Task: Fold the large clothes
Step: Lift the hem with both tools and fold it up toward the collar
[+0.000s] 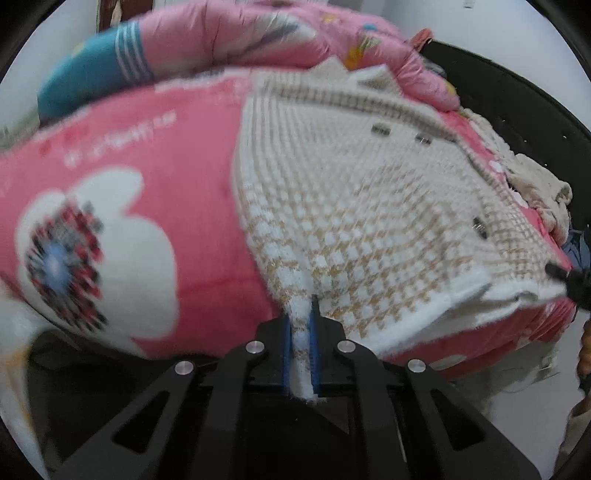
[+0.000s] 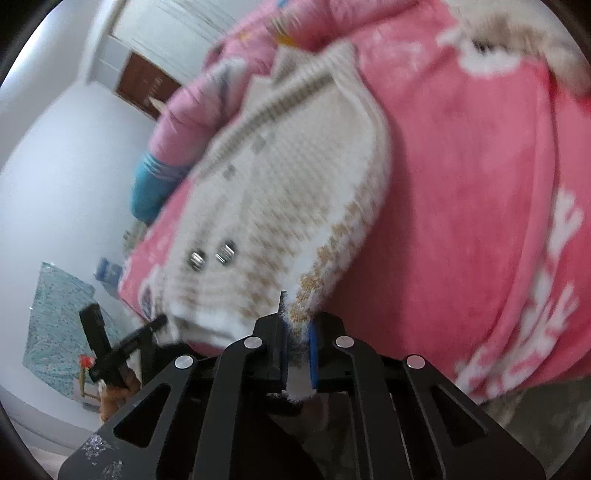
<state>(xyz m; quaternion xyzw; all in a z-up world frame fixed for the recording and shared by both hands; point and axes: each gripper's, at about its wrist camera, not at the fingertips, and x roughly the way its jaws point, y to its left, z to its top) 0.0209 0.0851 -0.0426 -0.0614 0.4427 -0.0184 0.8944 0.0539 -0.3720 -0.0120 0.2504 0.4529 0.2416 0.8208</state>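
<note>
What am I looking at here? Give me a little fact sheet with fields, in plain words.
garment: cream and tan knitted cardigan with metal buttons, lying flat
surface: pink blanket with white shapes
left gripper: fingers shut on the cardigan's near hem
right gripper: fingers shut on another corner of the hem
behind: pink quilted jacket heaped at the far side
stage: hem pinched at both corners, fold not yet made

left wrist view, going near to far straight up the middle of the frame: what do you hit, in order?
left gripper, shut on the hem → houndstooth knit sweater → its striped collar band → pink puffer jacket at the far edge, all lying on the pink blanket.
</note>
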